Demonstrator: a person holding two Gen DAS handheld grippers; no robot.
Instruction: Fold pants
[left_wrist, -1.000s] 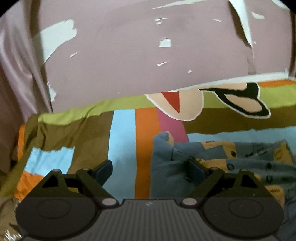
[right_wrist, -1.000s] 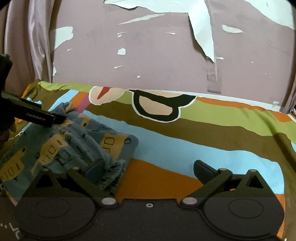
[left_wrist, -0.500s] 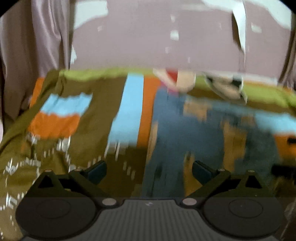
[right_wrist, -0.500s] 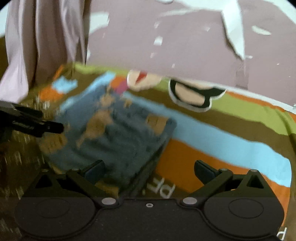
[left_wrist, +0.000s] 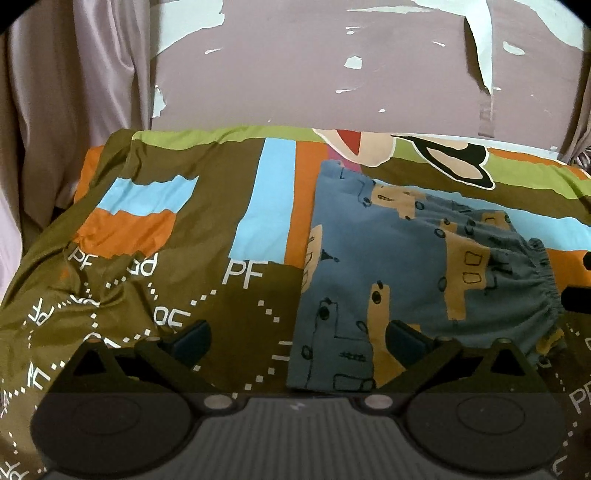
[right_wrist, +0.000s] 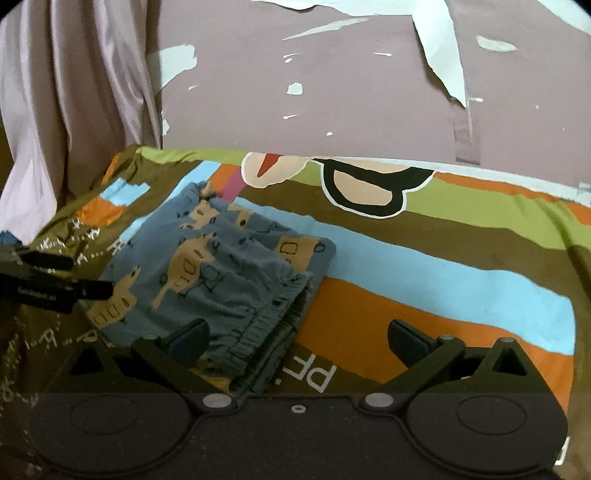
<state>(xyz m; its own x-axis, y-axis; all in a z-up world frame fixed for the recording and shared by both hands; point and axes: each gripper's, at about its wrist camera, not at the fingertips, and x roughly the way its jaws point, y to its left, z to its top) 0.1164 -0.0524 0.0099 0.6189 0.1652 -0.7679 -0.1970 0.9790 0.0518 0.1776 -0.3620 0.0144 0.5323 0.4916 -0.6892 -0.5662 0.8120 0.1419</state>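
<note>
The pants (left_wrist: 406, 266), blue with tan vehicle prints, lie folded in a compact rectangle on the striped bedspread (left_wrist: 269, 206), elastic waistband at the right. My left gripper (left_wrist: 299, 339) hovers open over their near left edge, nothing between its fingers. In the right wrist view the pants (right_wrist: 221, 266) sit left of centre with the waistband layers stacked at the near right. My right gripper (right_wrist: 299, 339) is open above that waistband corner and holds nothing. The left gripper (right_wrist: 74, 288) shows at the left edge beside the pants, apart from the cloth.
The bedspread (right_wrist: 424, 280) stretches bare to the right of the pants. A mauve wall (left_wrist: 314, 74) with peeling paint backs the bed. A pale curtain (right_wrist: 74, 110) hangs at the far left. The bedspread's left side (left_wrist: 48, 288) slopes down over the bed's edge.
Both grippers have drawn back from the pants. The left gripper has left the far corner of the cloth and its jaws stand a little wider. The pants now lie flat and folded.
</note>
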